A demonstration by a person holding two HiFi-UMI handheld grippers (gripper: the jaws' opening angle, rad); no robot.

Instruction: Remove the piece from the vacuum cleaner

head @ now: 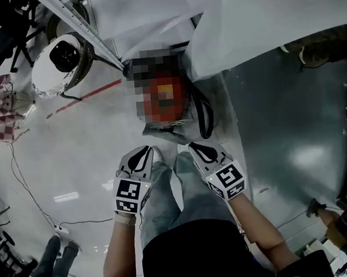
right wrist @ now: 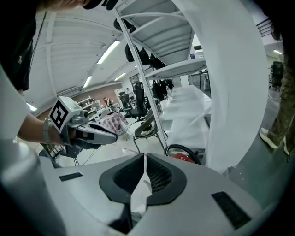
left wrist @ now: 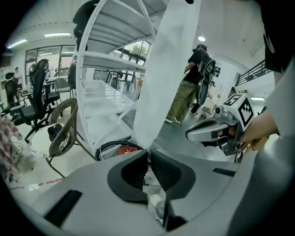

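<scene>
The vacuum cleaner (head: 181,103) is a red body with a black hose (head: 204,113). It lies on the floor at the foot of a white rack, and a blurred patch partly hides it in the head view. Both grippers hang side by side above my knees, short of the vacuum and pointing at it. My left gripper (head: 143,151) is shut with nothing between its jaws (left wrist: 149,154). My right gripper (head: 196,146) is also shut and empty (right wrist: 145,159). Past each pair of jaws the red vacuum cleaner (left wrist: 124,150) (right wrist: 185,158) shows under the rack.
A white shelving rack (left wrist: 99,60) draped in white plastic sheet (head: 253,13) stands over the vacuum. A round white and black device (head: 64,59) sits at the left, beside a red floor line (head: 85,95). Cables trail on the floor (head: 30,189). A person (left wrist: 189,87) stands farther off.
</scene>
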